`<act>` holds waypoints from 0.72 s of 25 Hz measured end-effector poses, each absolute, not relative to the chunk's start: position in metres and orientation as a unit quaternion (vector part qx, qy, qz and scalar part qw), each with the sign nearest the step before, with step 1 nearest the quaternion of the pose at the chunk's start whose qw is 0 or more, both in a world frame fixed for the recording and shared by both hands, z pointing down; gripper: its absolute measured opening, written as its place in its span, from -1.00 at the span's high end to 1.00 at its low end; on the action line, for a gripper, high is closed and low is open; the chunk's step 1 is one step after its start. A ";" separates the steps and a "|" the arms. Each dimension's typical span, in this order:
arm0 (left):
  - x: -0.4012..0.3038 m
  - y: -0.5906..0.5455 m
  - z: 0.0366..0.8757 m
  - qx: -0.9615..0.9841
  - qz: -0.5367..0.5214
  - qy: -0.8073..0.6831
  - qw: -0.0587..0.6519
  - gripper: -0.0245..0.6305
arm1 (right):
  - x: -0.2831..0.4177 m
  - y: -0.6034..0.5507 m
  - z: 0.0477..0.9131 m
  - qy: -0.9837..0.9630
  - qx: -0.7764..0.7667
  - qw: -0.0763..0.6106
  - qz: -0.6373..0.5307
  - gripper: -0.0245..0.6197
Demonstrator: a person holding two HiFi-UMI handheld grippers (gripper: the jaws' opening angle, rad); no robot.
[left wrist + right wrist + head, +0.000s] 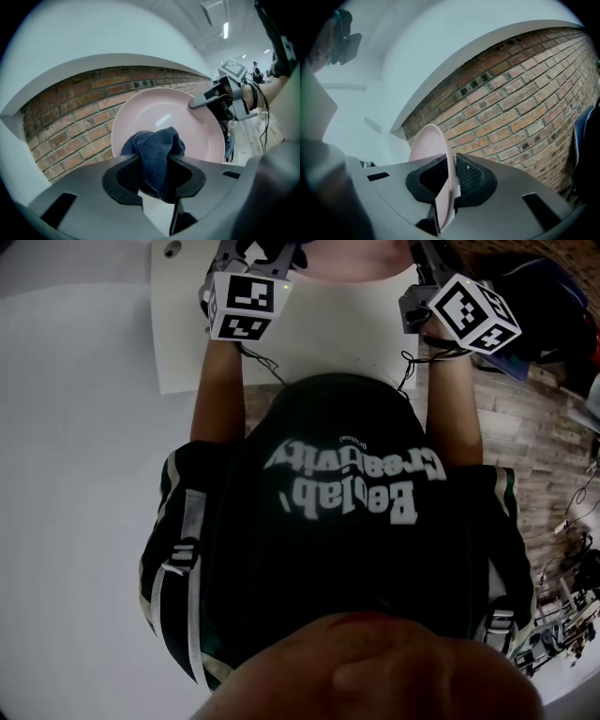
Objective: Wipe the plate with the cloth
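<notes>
two words in white run upside down across the person's dark shirt; the second reads "creativity", the first looks like "beolab", and a tiny line beside them is too small to read. black-and-white square markers cover the left cube and the right cube. now the plate: round, pale pink, glossy, faint rings inside its rim, standing on edge in the air before a brick wall. the right gripper has its jaws pinched on the plate's rim, holding it upright. the left gripper is clamped on a bunched dark blue cloth, right at the plate's face; whether cloth meets plate i can't tell.
</notes>
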State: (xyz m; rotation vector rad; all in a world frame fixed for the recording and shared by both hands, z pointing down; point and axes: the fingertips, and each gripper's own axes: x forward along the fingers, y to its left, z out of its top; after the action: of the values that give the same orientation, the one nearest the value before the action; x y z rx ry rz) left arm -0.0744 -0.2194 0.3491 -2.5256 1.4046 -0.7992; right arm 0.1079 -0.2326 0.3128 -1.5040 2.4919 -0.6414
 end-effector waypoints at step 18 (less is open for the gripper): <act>0.015 -0.166 0.380 -0.899 -0.267 0.342 0.061 0.54 | 0.113 -0.233 0.315 0.823 -0.536 0.044 -0.184 0.90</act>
State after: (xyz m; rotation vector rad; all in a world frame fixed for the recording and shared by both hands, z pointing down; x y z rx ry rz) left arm 0.0153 -0.1663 0.3798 -2.7188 1.0358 -0.8081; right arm 0.1133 -0.2328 0.3148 -1.6373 2.5147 -0.5635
